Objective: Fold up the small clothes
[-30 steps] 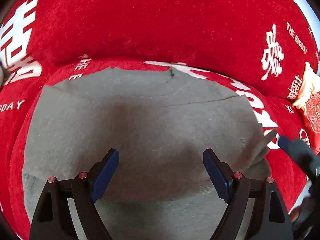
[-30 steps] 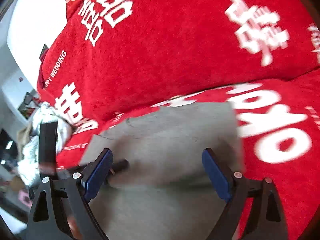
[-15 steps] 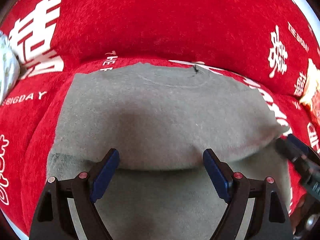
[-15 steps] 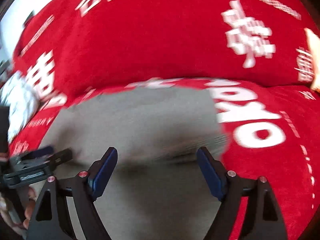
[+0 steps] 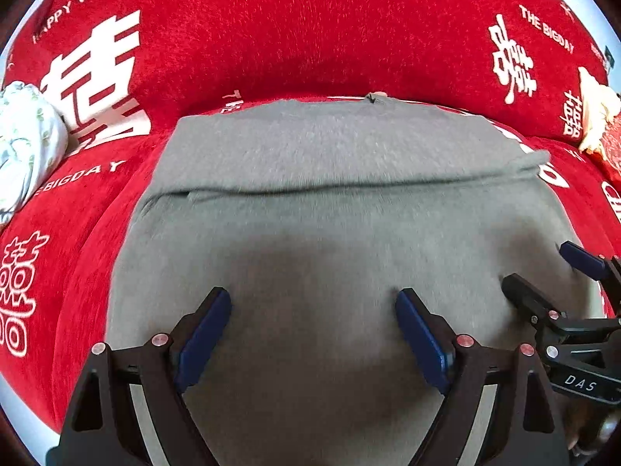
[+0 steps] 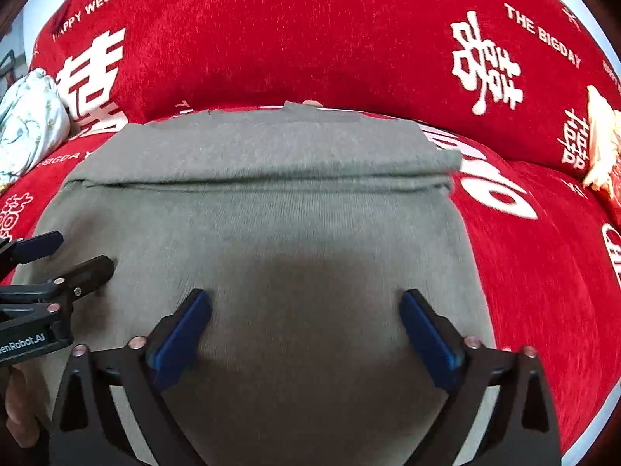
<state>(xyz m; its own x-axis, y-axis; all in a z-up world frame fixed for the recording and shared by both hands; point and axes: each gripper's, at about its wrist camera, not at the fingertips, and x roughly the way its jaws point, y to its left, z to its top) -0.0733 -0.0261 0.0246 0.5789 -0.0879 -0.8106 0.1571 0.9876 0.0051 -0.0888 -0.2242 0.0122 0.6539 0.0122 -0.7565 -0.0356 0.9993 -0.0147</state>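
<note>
Grey knitted cloth fills the lower and middle part of the left wrist view: the small garment point(image 5: 333, 233) lies spread on the red sofa cover point(image 5: 271, 31), with a fold line running across the frame a little above the middle. The left tongs point(image 5: 313, 312) hang over the near part of it; the jaws have just been opening, they stand wide, and nothing is between the pads. At the right edge the right tongs point(image 5: 543, 272) come in over the same cloth.

In the right wrist view the garment point(image 6: 271, 225) sits in the centre, its right border against the white letters of the cover. The right tongs point(image 6: 306, 312) have also just been opening; they are wide and hold nothing. The left tongs point(image 6: 58, 256) show at the left edge.

I judge the next fold is being prepared. To do it well, each pair should take one near corner, pinch all layers together, lift evenly, and lay the edge parallel to the fold line, so no crease forms.
</note>
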